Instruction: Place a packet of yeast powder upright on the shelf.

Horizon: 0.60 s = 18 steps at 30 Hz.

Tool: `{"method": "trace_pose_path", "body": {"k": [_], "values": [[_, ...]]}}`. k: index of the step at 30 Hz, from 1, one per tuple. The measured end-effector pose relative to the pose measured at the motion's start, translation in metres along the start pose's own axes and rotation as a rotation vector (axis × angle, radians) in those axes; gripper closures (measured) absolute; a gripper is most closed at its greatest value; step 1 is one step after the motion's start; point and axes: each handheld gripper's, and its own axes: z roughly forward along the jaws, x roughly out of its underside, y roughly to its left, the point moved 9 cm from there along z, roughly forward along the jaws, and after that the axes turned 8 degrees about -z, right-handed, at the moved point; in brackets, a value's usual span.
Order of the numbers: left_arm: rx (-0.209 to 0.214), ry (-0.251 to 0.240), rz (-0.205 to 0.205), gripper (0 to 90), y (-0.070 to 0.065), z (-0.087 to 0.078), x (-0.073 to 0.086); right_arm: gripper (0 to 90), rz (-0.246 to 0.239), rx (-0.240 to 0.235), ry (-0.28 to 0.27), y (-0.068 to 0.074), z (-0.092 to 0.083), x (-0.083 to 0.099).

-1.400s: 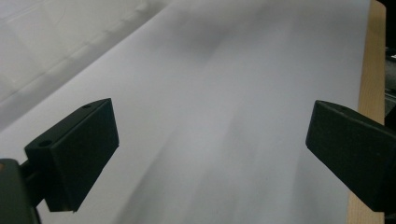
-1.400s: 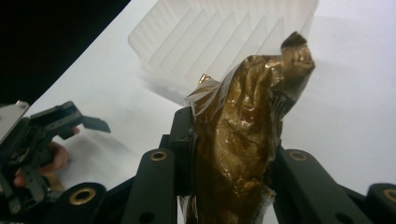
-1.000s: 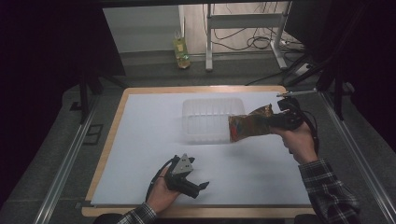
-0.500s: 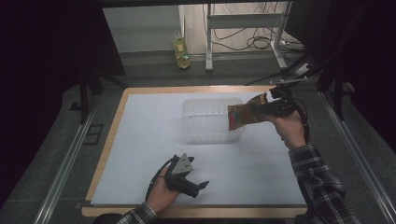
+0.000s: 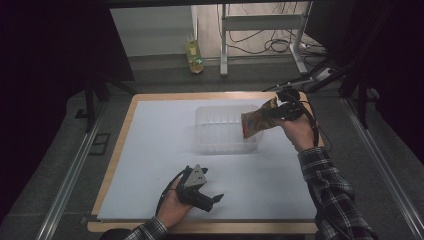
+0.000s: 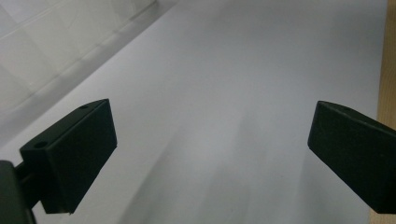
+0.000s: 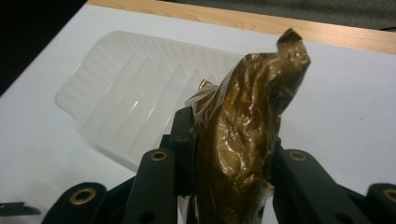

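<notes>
A glossy golden-brown wrapper (image 7: 243, 140) is seen against a translucent, ribbed white tray (image 5: 220, 131). The table (image 5: 120, 142) is edged in pale wood and covered in white. A plaid sleeve (image 5: 332, 192) is worn; both claws are black.

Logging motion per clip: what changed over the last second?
The right hand-held gripper, shut on the brown snack bag, lifted it up and farther away, above the clear plastic tray's right end. The left hand-held gripper stayed open and resting; the tray didn't move.
</notes>
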Motion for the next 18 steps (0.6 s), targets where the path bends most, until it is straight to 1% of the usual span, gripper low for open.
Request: {"method": "trace_pose_path", "body": {"k": [6,11,18], "values": [[0.001,-0.001,0.000,1.2,-0.001,0.000,0.000,68.4,-0.008,0.012,0.011,0.000,0.012,-0.004],[-0.001,0.001,0.003,1.3,0.000,0.000,0.000,68.4,0.007,0.016,0.001,-0.002,0.022,-0.009],[0.003,0.006,0.005,1.3,-0.001,0.001,0.001,68.0,0.025,0.009,-0.010,-0.003,0.033,-0.014]]}}
